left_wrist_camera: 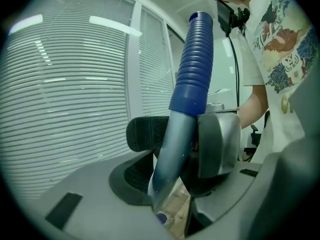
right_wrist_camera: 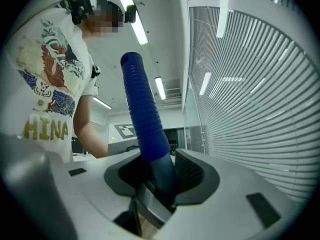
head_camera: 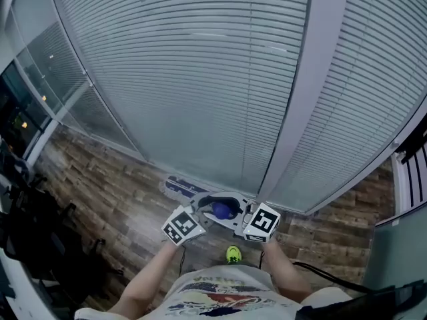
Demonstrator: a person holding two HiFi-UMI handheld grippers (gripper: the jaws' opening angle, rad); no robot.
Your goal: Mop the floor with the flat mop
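Your left tongs [left_wrist_camera: 180,139], right tongs [right_wrist_camera: 160,176] both clenched on mop handle [left_wrist_camera: 192,69]. Mop head [head_camera: 180,187] on floor [head_camera: 113,205] by blinds [head_camera: 200,79], lower centre. Likely mid-stroke; next, pull back evenly.

An office: glass walls [head_camera: 60,79] hung with slatted blinds [head_camera: 200,79], ceiling strip lights [right_wrist_camera: 136,24], wood-look plank floor [head_camera: 120,199].

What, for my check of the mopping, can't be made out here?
- Mop head, head view: small, blurred; dirt unreadable.
- Floor, left gripper view: a sliver; the left gripper hides the rest.
- Handle, right gripper view: lower shaft hidden below the right gripper.
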